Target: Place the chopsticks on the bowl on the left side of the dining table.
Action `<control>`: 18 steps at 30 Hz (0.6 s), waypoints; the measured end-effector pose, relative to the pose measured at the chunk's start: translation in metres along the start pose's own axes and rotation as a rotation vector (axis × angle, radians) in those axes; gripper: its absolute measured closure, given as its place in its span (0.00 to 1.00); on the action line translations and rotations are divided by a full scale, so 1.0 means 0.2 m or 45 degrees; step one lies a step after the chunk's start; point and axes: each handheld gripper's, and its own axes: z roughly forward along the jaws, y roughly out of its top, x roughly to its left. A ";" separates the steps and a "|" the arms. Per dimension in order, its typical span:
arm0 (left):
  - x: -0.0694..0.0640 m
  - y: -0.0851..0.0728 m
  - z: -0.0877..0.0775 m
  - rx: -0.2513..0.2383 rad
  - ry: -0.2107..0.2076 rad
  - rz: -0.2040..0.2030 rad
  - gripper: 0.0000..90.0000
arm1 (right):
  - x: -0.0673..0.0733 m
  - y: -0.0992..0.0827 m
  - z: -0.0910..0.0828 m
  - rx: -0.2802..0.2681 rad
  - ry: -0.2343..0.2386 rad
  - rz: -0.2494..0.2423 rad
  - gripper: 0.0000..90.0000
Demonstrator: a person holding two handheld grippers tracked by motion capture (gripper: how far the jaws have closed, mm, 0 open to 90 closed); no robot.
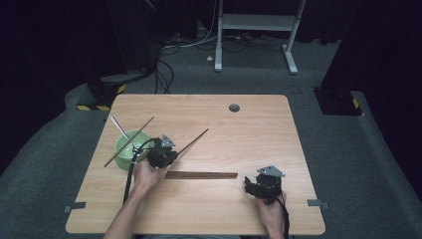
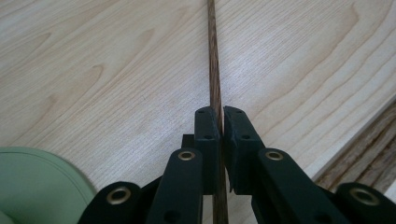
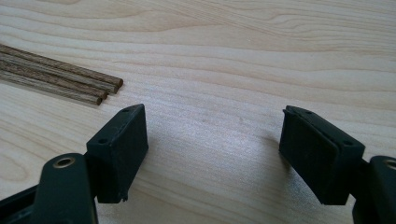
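1. Left gripper (image 2: 220, 122) is clamped tight on one chopstick (image 2: 214, 60); the stick runs straight out between the pads and away over the table (image 2: 93, 70).
2. From above, that chopstick (image 1: 195, 139) angles up and to the right from the left gripper (image 1: 168, 153), just beside the bowl (image 1: 123, 149).
3. The bowl already carries one chopstick (image 1: 130, 141) laid across its rim, plus a thin metal utensil (image 1: 119, 127). So my read is that this stick goes in there too.
4. To do it well: lift enough that the far tip clears the table, then swing the stick round towards the bowl without clipping the stick that lies on the rim.
5. The grip sits near one end, so the long free end may droop or twist; slow wrist work should help.
6. Let go only once the stick rests on the rim or inside, else it could roll off.
7. Right gripper (image 3: 212, 149) hangs slack, jaws wide, nothing between them, beside the ends of the remaining chopsticks (image 3: 60, 79).
8. From above that bundle (image 1: 201, 175) lies between the two hands, the right gripper (image 1: 260, 187) at its right end.
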 end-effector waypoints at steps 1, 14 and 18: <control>0.00 0.00 -0.01 -0.002 0.000 0.003 0.93 | 0.00 0.00 0.00 0.000 0.000 0.000 0.25; 0.03 -0.01 -0.17 -0.062 0.016 -0.012 0.93 | 0.00 0.00 0.00 0.000 0.000 0.000 0.25; 0.04 -0.02 -0.21 -0.069 0.019 -0.016 0.93 | 0.00 0.00 0.00 0.001 0.000 0.003 0.25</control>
